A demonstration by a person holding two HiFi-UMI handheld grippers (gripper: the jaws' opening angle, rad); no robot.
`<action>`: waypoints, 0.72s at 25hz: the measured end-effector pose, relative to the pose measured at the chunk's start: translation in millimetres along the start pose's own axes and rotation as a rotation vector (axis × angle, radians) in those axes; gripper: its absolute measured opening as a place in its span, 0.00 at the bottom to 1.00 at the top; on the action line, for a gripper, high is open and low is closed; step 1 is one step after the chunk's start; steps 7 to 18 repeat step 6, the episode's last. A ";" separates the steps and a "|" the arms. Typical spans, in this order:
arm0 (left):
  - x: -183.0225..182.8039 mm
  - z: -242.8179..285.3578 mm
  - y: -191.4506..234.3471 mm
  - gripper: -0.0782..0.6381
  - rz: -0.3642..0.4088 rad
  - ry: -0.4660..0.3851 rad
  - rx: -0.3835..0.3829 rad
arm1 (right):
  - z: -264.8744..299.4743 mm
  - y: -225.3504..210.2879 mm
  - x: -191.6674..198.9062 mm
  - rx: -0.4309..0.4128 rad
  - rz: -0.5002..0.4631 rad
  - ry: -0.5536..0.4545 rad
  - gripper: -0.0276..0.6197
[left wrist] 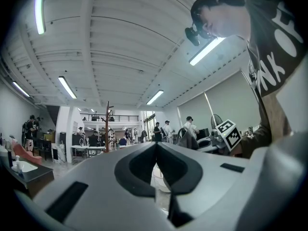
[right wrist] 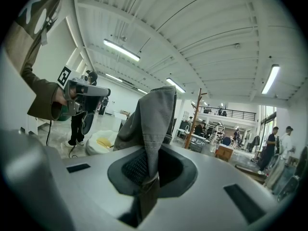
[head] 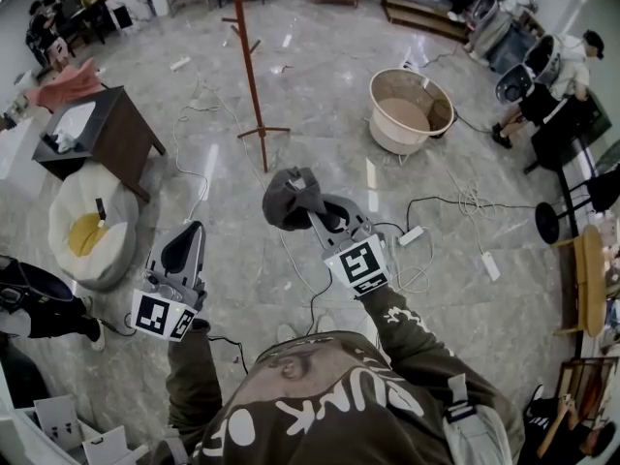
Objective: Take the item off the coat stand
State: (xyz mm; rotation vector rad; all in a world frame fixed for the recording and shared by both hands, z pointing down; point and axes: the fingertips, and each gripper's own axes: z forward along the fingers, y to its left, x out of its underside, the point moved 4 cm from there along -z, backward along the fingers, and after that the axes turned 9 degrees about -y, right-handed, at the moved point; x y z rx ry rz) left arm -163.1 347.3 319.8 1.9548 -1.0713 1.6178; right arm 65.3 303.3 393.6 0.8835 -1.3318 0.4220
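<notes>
Closest to the head camera is the person's olive sweatshirt (head: 320, 405) with white lettering, both sleeves reaching forward. The right gripper (head: 317, 218) is held out in front of the chest and is clamped on a grey cap (head: 289, 197). In the right gripper view (right wrist: 148, 173) the two pads press a fold of the cap (right wrist: 151, 119) between them, and the rest of the fabric stands up above the jaws. The cap is off the coat stand (head: 252, 66) and hangs over the pale, glossy floor (head: 320, 95), well apart from the stand, which rises on its spread feet further ahead and a little to the left. The left gripper (head: 192, 232) is held lower and to the left, apart from the cap. In its own view (left wrist: 155, 146) the jaw tips meet with nothing between them, and the stand (left wrist: 108, 126) shows far off in the hall behind. To the right of the stand sits a round cream tub (head: 412, 109). At the left are a dark table (head: 121, 134) and, nearer, a white cushion (head: 92, 226) with a yellow patch. A white power strip (head: 412, 235) and loose cables lie on the floor just right of the right gripper.
</notes>
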 end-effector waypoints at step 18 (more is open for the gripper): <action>-1.0 -0.3 -1.6 0.11 0.000 -0.002 -0.001 | -1.5 -0.2 -1.3 0.000 -0.001 -0.001 0.08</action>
